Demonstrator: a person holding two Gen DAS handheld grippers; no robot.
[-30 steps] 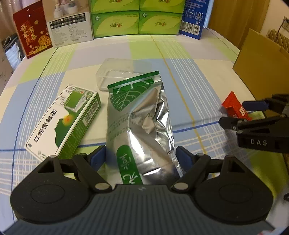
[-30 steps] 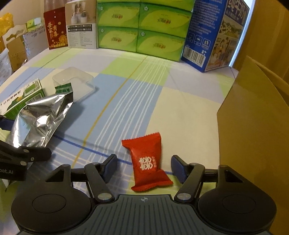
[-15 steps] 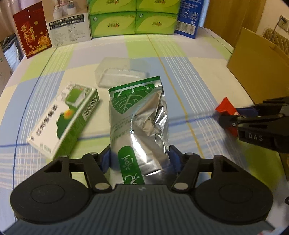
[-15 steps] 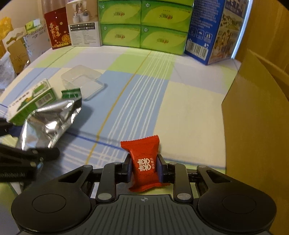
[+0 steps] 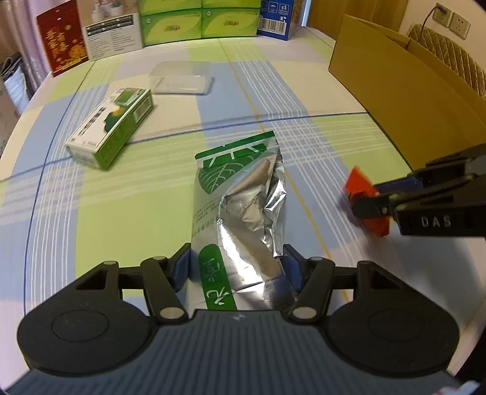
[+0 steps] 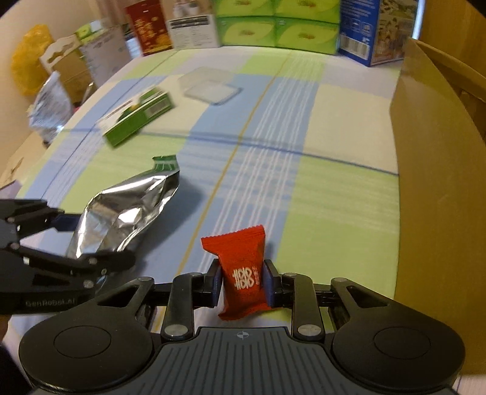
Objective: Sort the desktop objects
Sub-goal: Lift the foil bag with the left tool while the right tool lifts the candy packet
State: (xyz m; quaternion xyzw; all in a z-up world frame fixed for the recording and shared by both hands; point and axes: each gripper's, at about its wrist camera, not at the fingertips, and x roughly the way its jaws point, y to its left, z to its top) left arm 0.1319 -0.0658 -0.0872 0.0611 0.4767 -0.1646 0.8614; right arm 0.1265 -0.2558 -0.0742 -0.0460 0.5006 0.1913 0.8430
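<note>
Left gripper [image 5: 237,267], jaws closed on the lower end of a silver-and-green foil pouch [image 5: 243,206], which is lifted clear of the table [image 5: 121,212]; right gripper [image 6: 241,284], jaws clamped on a red candy wrapper [image 6: 241,273], held above the plaid tablecloth beside the brown cardboard box [image 6: 440,182]; farther off, a green-and-white medicine carton [image 5: 112,130] lying flat; beyond it, a clear plastic container [image 5: 180,77]; at the table's far edge, green tissue boxes [image 5: 200,21] flanked by a blue carton [image 6: 376,30].
</note>
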